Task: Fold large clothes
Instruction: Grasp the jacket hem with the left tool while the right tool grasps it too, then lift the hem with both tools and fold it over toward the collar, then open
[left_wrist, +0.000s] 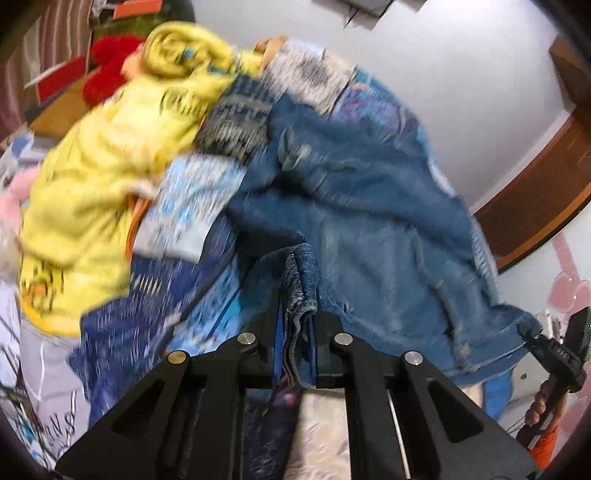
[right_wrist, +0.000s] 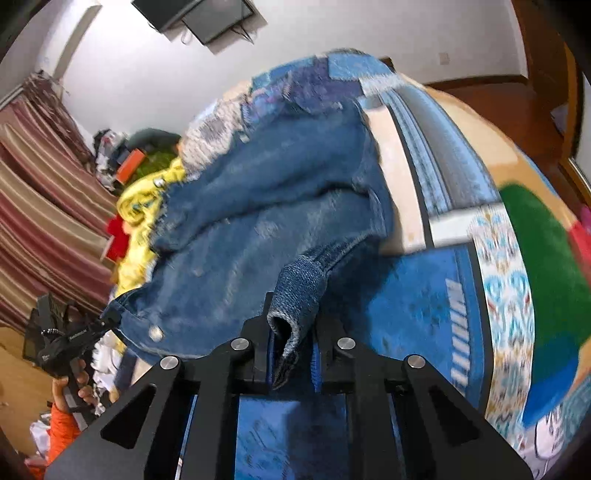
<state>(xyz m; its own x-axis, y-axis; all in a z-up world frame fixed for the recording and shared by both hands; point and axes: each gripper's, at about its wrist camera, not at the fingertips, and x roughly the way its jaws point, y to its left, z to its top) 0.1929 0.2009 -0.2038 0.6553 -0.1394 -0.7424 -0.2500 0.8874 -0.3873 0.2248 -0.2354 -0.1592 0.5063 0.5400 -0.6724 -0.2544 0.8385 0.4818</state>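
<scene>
Denim fills both tools: the left tool (left_wrist: 295, 332) is clenched on a bunched fold of the blue denim jacket (left_wrist: 369, 229), and the right tool (right_wrist: 291, 350) is clenched on what looks like a cuff or hem corner of the same jacket (right_wrist: 258, 221), whose rolled edge stands up between its pads. Between the two grips the jacket spreads over the bed (right_wrist: 417, 306), lying on a blue patterned bedcover and butting against a yellow garment (left_wrist: 92, 177) heaped to one side. I judge it heavy for clothing and fairly stiff: the cloth holds thick ridges instead of draping flat, and the metal button (right_wrist: 155, 333) near its hem suggests a doubled, sturdy placket. It should not slip from the pads, since the weave is coarse, but its weight will drag on a small pinch, so seams, cuffs and the hem band are the soundest places to hold. Nothing about it seems fragile. In the right wrist view a hand (right_wrist: 70, 387) grips the other tool's handle.
</scene>
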